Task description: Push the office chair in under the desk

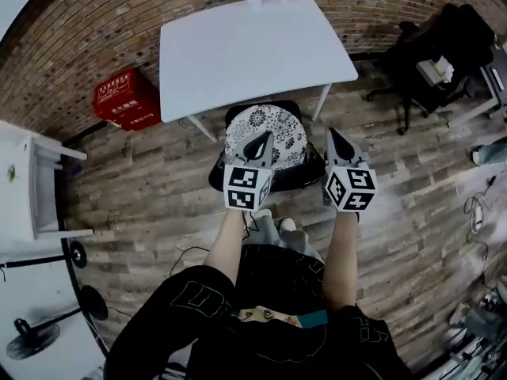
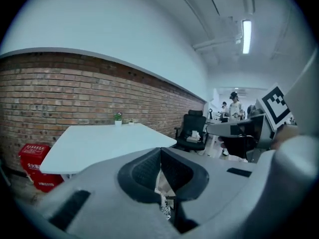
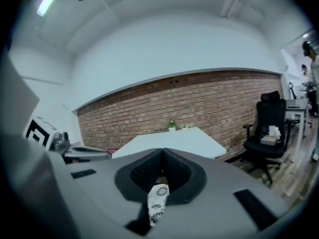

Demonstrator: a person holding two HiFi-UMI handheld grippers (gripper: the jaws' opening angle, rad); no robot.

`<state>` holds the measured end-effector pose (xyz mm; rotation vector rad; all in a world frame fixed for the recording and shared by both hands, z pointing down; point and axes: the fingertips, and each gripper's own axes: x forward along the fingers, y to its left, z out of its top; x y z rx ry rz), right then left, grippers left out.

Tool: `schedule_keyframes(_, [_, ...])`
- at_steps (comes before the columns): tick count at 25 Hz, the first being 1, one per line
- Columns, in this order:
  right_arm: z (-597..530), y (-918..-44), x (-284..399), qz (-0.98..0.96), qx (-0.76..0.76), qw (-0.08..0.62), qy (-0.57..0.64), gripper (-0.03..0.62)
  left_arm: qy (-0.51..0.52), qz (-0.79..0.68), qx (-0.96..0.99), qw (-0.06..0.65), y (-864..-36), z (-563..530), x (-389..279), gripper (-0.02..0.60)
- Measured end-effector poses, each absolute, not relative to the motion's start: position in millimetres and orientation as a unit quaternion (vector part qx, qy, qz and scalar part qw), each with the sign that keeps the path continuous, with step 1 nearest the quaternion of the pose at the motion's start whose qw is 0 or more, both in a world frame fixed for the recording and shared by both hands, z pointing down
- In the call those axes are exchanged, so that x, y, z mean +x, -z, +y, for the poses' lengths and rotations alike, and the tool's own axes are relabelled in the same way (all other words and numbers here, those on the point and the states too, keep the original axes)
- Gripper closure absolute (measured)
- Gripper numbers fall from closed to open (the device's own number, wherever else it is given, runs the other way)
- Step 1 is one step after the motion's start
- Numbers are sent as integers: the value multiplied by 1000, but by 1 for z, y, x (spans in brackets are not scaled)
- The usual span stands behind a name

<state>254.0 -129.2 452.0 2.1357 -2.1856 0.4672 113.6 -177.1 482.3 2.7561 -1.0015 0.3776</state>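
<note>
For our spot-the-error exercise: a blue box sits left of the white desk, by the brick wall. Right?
No: the box is red, not blue, as the head view shows. It does sit left of the white desk, by the brick wall.

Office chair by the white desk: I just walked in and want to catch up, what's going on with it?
A person stands behind the office chair, holding a gripper in each hand. The left gripper and the right gripper are both shut and empty, pointed toward the chair. Whether either touches it is unclear. The chair, with its patterned seat, sits mostly out from under the white desk, so it is not yet pushed in.
</note>
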Motion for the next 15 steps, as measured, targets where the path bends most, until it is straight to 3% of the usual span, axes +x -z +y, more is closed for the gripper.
schedule_keyframes(7, [-145,-489,189,-797,579,76,-155,589,-173,-369,910,72,-513,-147,74,572])
schedule_keyframes(11, [-141,-510,143,-863,459,146,-149,581,-215,-362,905,68,-534,-132,56,572])
schedule_keyframes(15, [-131,-521,111,-902,352,221,-116,531,-263,-333,903,69,-558,-113,47,558])
